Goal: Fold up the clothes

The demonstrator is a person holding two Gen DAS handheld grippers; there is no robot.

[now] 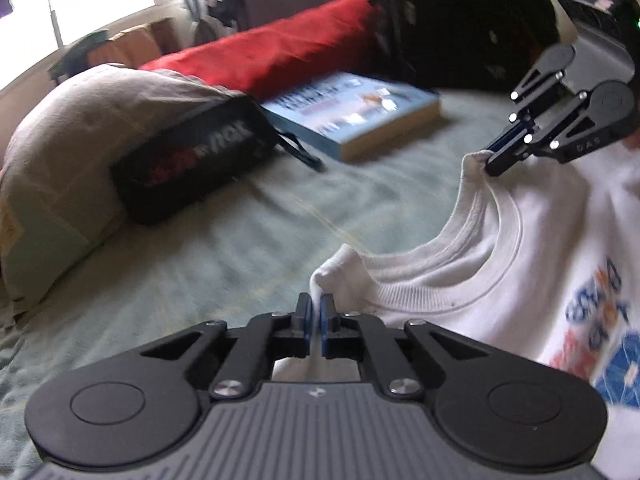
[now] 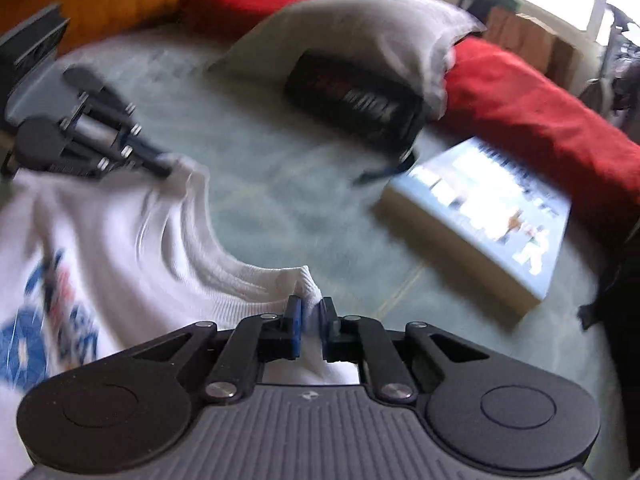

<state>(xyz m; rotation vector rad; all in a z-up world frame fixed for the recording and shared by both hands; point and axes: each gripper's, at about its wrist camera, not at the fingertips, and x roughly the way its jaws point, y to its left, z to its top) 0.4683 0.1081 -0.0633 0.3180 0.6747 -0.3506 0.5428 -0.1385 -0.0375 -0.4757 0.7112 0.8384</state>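
We have the left gripper (image 1: 316, 312) and right gripper (image 2: 311, 316) each clenched on a shoulder of the white shirt (image 1: 500, 272), no fold made yet.

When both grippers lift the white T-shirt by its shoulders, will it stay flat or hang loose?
Probably it hangs loose: the white T-shirt already sags at the collar between the left gripper and the right gripper. It looks thin and light. The cloth bunches where the jaws pinch, so it should hold without slipping.

Blue book (image 1: 352, 114) on green bedsheet (image 1: 224, 240); black pouch (image 1: 192, 160) against grey pillow (image 1: 80, 128); red cushion (image 1: 272, 52) behind.
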